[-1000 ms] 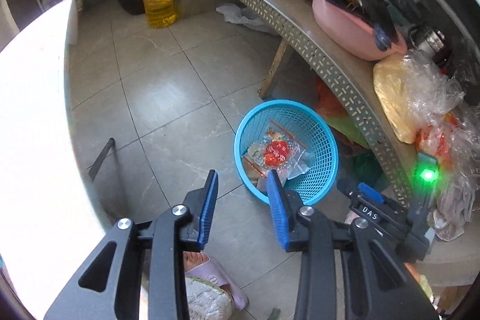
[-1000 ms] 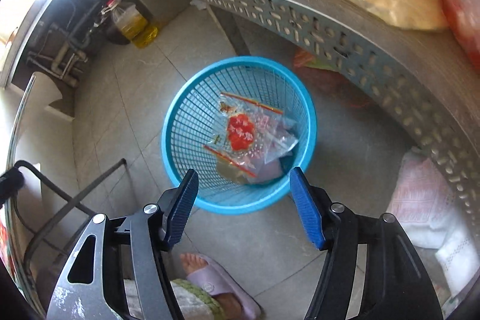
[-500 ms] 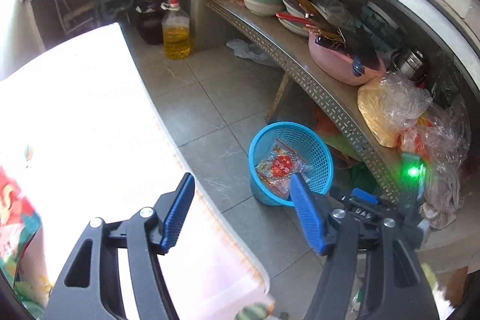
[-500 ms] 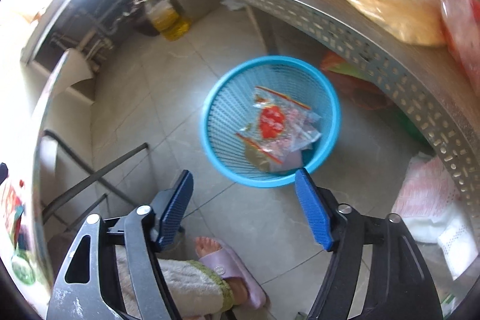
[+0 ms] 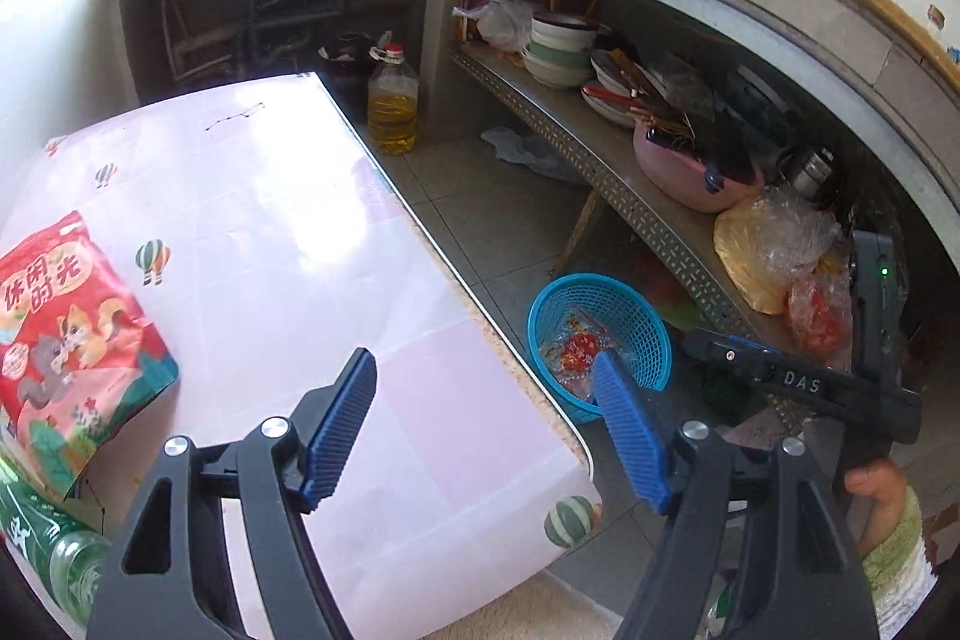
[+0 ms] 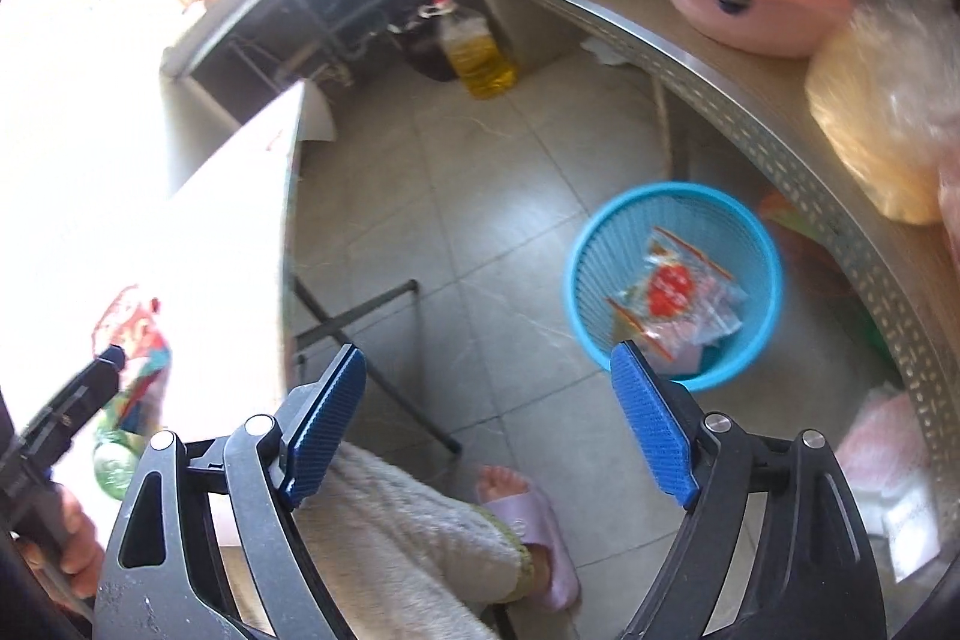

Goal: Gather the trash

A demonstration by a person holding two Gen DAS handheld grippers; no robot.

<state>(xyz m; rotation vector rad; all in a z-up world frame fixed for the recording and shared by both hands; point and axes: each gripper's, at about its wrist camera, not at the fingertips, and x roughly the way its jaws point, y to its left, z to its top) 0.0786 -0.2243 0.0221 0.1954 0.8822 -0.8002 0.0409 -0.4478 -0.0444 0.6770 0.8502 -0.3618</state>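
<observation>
A blue mesh waste basket [image 5: 645, 316] stands on the floor beside the table and holds clear wrappers with red print [image 5: 576, 346]; it also shows in the right wrist view [image 6: 762, 274]. A red snack bag [image 5: 66, 340] lies on the pink tablecloth [image 5: 270, 244] at the left, next to a green plastic bottle [image 5: 54, 550]. My left gripper [image 5: 486, 418] is open and empty above the table's near corner. My right gripper [image 6: 486, 424] is open and empty above the floor, left of the basket; it also shows in the left wrist view [image 5: 798, 388].
A metal shelf [image 5: 636, 208] along the right carries bowls, a pink basin [image 5: 690, 172] and plastic bags. An oil bottle [image 5: 393, 106] stands on the tiled floor at the back. A folding table leg [image 6: 372, 316] and the person's slippered foot [image 6: 528, 520] are below.
My left gripper has risen from floor level beside the basket to above the table and opened wider. My right gripper has pulled back and left, away from the basket.
</observation>
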